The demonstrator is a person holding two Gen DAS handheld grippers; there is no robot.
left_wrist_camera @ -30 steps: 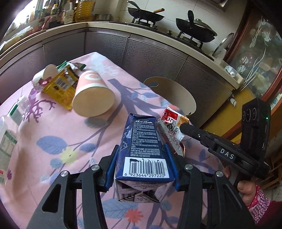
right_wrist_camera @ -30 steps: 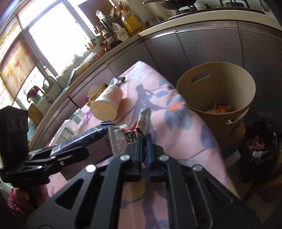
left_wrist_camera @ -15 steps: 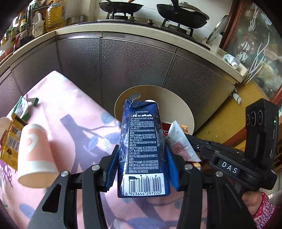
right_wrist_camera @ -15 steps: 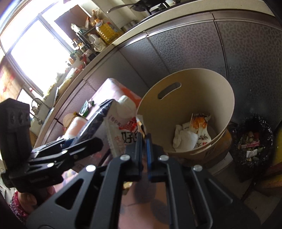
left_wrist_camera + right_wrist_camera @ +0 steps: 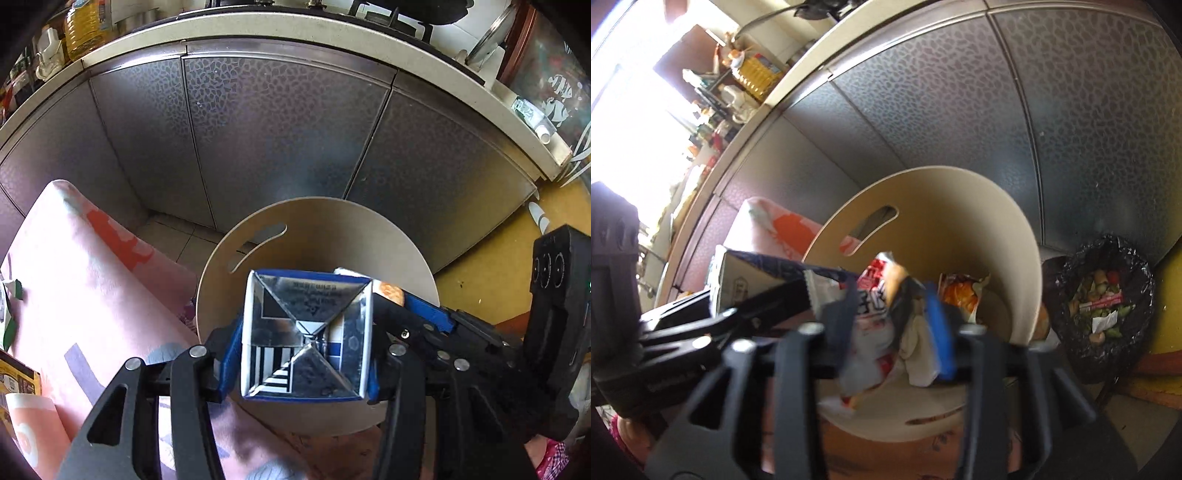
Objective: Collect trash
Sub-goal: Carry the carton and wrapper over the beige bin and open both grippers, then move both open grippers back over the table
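My left gripper (image 5: 301,354) is shut on a blue drink carton (image 5: 306,336), tipped nose-down over the beige round bin (image 5: 325,225); I see the carton's silver bottom. The carton also shows in the right wrist view (image 5: 753,277). My right gripper (image 5: 894,325) is open above the same bin (image 5: 1015,236), its jaws wide apart. A red and white snack wrapper (image 5: 871,317) hangs loose between them, blurred. Inside the bin lie an orange wrapper (image 5: 960,295) and white tissue. The right gripper also shows in the left wrist view (image 5: 436,317).
The pink flowered tablecloth (image 5: 85,280) ends beside the bin. A pink paper cup (image 5: 26,432) and a yellow packet (image 5: 14,380) lie at its left. Grey kitchen cabinets (image 5: 277,129) stand behind. A black-bagged waste bin (image 5: 1104,310) stands right of the beige bin.
Both grippers moved from the table to over the bin. The left tipped the carton downward. The right gripper opened, and the snack wrapper is now loose between its jaws.
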